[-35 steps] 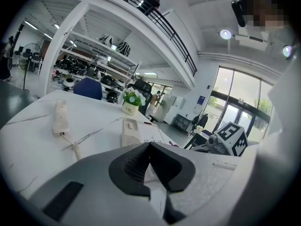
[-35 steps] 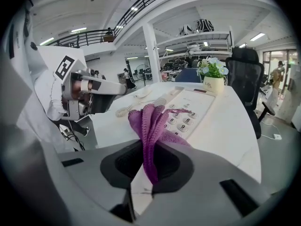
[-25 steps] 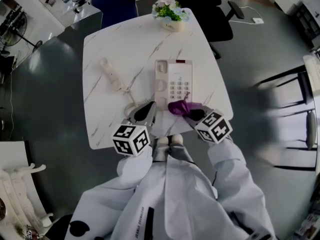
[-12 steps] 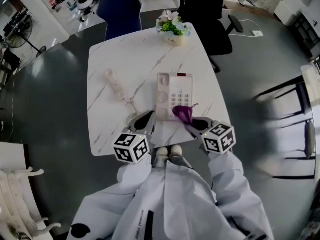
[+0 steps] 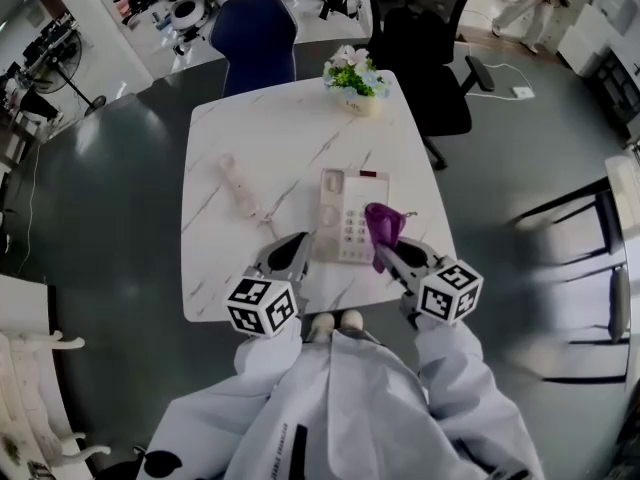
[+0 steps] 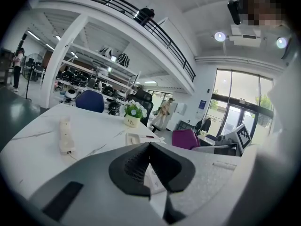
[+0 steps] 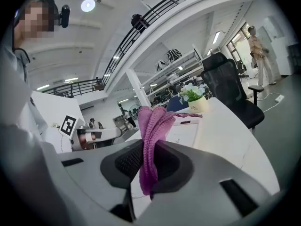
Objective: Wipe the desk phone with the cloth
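Observation:
The white desk phone (image 5: 351, 214) lies in the middle of the white marble table (image 5: 300, 128), its handset (image 5: 240, 186) off the cradle and resting to the left on its cord. My right gripper (image 5: 388, 243) is shut on a purple cloth (image 5: 384, 225), held up at the phone's right edge; the cloth (image 7: 153, 135) stands bunched between the jaws in the right gripper view. My left gripper (image 5: 296, 252) sits at the phone's near-left corner with its jaws closed and nothing in them. The phone (image 6: 138, 139) shows past those jaws.
A small flower pot (image 5: 358, 80) stands at the table's far edge. A blue chair (image 5: 255, 28) and a black office chair (image 5: 425, 38) stand behind the table. Grey floor surrounds it, and a dark metal frame (image 5: 590, 258) is on the right.
My right gripper has lifted the purple cloth from the phone's near edge up to its right side. The head view has shifted, so the table sits lower in frame.

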Motion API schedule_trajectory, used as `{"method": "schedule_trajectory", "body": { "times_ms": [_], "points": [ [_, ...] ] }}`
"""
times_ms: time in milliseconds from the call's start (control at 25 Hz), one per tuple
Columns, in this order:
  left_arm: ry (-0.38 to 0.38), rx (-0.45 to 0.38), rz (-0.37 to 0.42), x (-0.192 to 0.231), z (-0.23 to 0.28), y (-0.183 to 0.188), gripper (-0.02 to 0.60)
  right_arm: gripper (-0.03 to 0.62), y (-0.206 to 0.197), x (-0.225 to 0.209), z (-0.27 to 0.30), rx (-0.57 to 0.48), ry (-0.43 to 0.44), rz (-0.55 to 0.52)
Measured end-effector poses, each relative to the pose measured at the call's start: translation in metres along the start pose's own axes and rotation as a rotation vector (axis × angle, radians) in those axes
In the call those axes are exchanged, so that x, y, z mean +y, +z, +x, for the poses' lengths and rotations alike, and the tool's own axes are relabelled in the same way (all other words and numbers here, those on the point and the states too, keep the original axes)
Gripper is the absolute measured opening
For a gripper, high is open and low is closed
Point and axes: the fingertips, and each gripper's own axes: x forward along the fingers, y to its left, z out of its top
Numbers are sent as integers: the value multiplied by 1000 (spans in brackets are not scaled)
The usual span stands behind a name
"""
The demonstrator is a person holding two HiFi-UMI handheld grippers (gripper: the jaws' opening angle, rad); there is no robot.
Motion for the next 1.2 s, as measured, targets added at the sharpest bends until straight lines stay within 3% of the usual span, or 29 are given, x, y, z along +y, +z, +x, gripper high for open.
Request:
{"method": "schedule_trajectory", "body": {
  "times_ms": [320, 800, 1200],
  "points": [
    [38, -41, 11, 4, 8, 12, -2, 40, 29, -13, 9, -66, 14, 11],
    [90, -57, 14, 21, 17, 21, -3, 40, 73, -41, 37, -97, -44, -44],
    [56, -7, -7, 43, 39, 25, -2, 40, 102, -61, 77, -45, -124, -196]
  ]
}}
